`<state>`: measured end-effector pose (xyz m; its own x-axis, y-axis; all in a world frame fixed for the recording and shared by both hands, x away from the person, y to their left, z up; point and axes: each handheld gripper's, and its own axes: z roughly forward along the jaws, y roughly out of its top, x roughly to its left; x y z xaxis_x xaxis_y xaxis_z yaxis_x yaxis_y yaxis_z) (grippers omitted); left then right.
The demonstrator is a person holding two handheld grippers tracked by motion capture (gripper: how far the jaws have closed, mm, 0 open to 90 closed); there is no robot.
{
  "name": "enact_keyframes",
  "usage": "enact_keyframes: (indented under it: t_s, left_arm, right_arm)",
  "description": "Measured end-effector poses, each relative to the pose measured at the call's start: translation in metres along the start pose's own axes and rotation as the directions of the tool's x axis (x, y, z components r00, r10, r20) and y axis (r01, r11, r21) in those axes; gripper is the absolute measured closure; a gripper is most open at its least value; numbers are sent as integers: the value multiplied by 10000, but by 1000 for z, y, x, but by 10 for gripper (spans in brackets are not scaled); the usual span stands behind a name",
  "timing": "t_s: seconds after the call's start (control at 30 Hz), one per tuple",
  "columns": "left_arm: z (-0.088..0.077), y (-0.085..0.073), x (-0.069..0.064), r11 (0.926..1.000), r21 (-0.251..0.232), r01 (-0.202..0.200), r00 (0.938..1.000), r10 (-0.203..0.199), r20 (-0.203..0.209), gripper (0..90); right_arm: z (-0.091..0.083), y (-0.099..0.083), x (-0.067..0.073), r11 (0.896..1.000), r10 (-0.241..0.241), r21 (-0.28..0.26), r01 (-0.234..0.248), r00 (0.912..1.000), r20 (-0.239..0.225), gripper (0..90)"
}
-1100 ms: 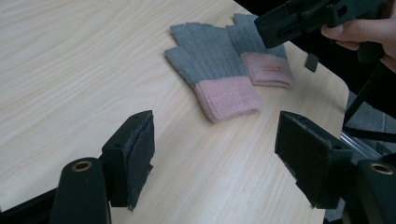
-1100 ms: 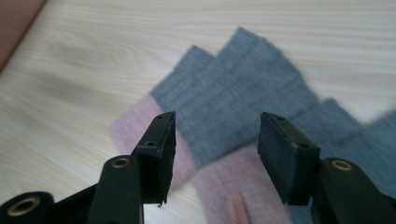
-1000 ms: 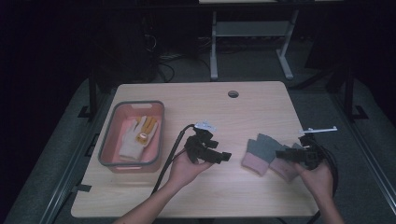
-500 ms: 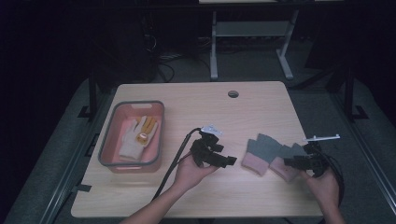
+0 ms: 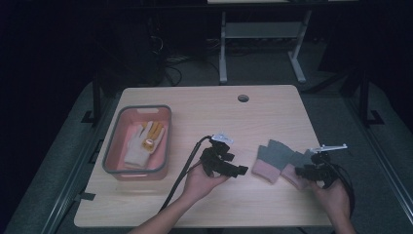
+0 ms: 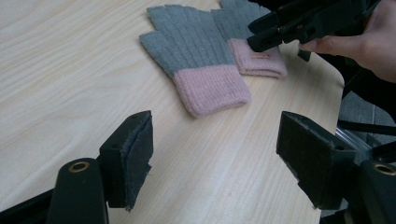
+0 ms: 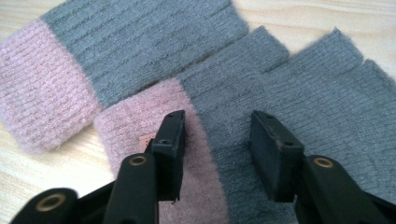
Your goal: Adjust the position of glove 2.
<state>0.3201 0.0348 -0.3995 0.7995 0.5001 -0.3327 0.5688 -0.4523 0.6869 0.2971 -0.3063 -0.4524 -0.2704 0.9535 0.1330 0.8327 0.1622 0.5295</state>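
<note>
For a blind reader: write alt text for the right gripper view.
The right gripper, jaws parted and just closing, hovers over the pink cuff of a grey knitted glove with a small tan label. A second grey-and-pink knitted glove lies beside it on the pale wooden table.

The high view is dim: the table (image 5: pixel 195 112) is lit softly from above while the room around it sinks into near black, and the picture looks grainy, with small things on the tabletop hard to make out. The left gripper view is far brighter and evenly lit, with faint shadows, and its own jaws at the bottom look slightly soft. The right gripper view is bright too, and the knit of the gloves (image 7: pixel 289 88) seems a little blurred.
</note>
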Motion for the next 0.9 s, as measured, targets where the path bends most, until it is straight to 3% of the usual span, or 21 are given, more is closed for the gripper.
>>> enact_keyframes:
  t_s: [0.47, 0.9]
  left_arm:
    - [4, 0, -3, 10000, 25, 5, 9999, -5, 109, 275]
    - [4, 1, -1, 10000, 48, -1, 10000, 1, 40, 275]
  right_arm:
    - [0, 3, -2, 9996, 252, 143, -246, 9987, -434, 786]
    - [-9, 4, -6, 9986, 523, -42, -527, 9969, -593, 822]
